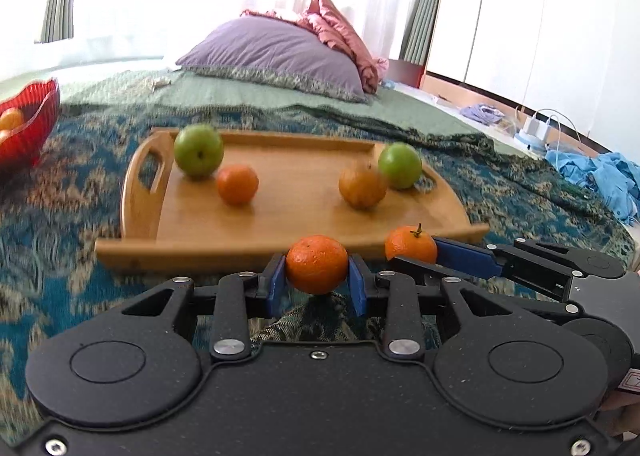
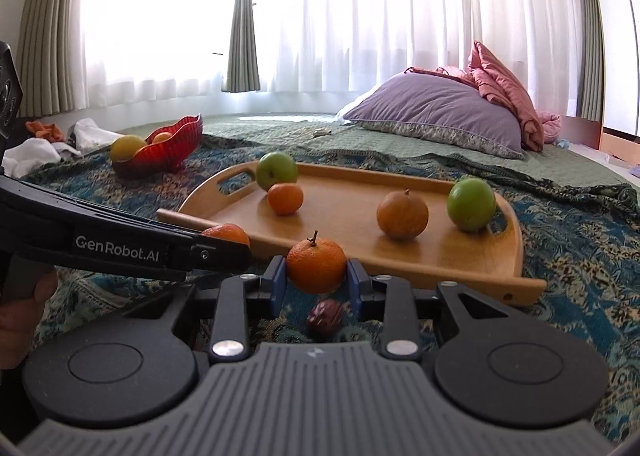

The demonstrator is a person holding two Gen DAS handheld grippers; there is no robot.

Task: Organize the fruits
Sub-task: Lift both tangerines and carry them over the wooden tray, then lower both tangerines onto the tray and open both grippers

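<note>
The sorting looks partly done, as a judgement: the red bowl (image 2: 162, 151) at the far left of the bed already holds at least two yellow-orange fruits, while the wooden tray (image 2: 400, 256) still carries four, a green apple (image 2: 277, 171) and an orange (image 2: 285, 198) at its left end, a duller orange (image 2: 402, 214) and a second green apple (image 2: 471, 204) at its right. Two more pieces are in transit. The left gripper (image 1: 317, 274) has its jaws closed on a stemless orange (image 1: 317, 270), held just off the bedspread in front of the tray's near rim. The right gripper (image 2: 316, 276) has its jaws closed on a stemmed orange (image 2: 316, 266), also near that rim and just right of the left one; the two tools sit side by side, nearly touching, both pointing towards the tray. A small dark brown fruit (image 2: 325, 316), hard to identify, lies on the bedspread under the right gripper. Whether the held oranges are bound for the bowl or the tray cannot be told; either way, several fruits probably remain to be grouped.
</note>
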